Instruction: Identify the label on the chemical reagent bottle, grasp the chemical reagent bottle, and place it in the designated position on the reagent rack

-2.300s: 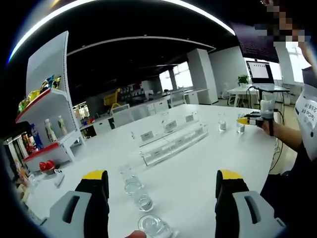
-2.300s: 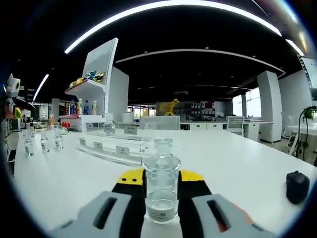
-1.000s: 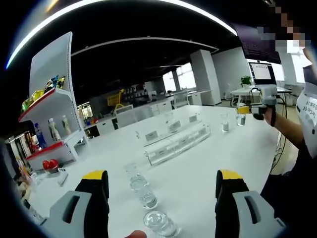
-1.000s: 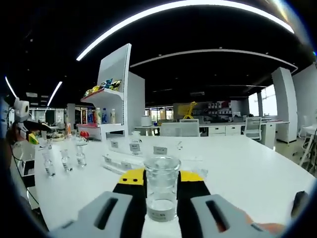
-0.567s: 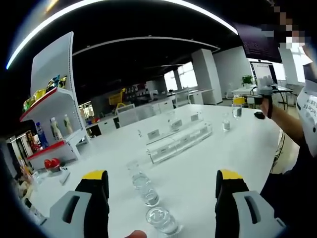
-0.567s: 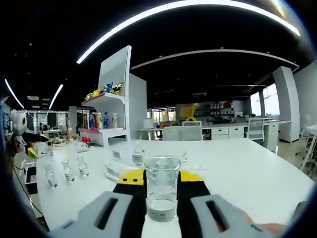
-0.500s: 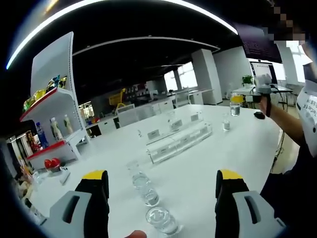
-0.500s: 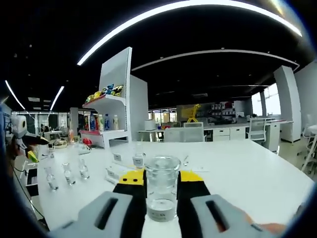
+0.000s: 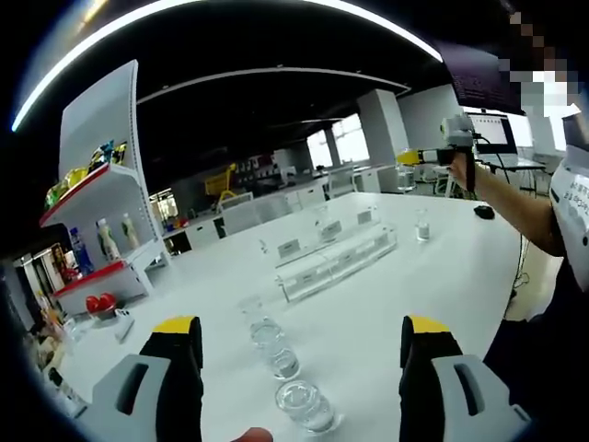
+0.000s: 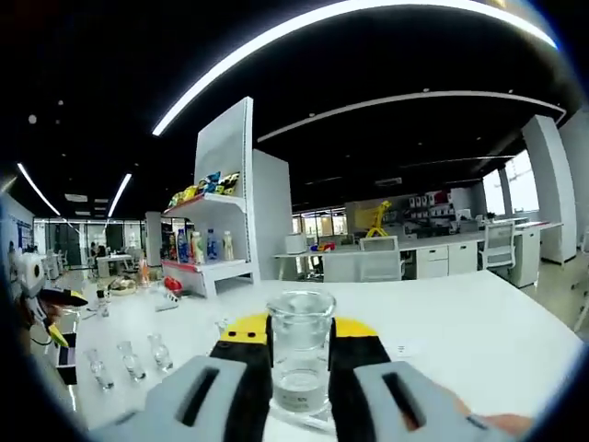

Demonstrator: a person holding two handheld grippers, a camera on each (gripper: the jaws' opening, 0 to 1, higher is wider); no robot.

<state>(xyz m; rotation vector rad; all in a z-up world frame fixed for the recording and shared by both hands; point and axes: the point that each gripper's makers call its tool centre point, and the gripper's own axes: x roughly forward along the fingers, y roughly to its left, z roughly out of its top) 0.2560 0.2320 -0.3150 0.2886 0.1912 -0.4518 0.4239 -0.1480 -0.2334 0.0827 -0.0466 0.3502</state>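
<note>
In the right gripper view my right gripper (image 10: 300,333) is shut on a clear glass reagent bottle (image 10: 300,364) with a small label near its base, held upright in the air. The left gripper view shows that right gripper (image 9: 416,157) raised high over the table's far right, on a person's outstretched arm (image 9: 511,203). My left gripper (image 9: 301,330) hangs open above the white table (image 9: 386,295). Three clear bottles (image 9: 281,361) stand in a row between its jaws. The clear acrylic reagent rack (image 9: 336,260) with label cards lies further off at mid-table.
One more small bottle (image 9: 422,224) stands beyond the rack, and a black object (image 9: 484,212) lies near the table's right edge. A white shelf unit (image 9: 92,212) with coloured bottles stands to the left. The three-bottle row (image 10: 129,361) appears low left in the right gripper view.
My right gripper has lifted its bottle from near the tabletop to well above it and swung left. My left gripper has stayed open and almost still.
</note>
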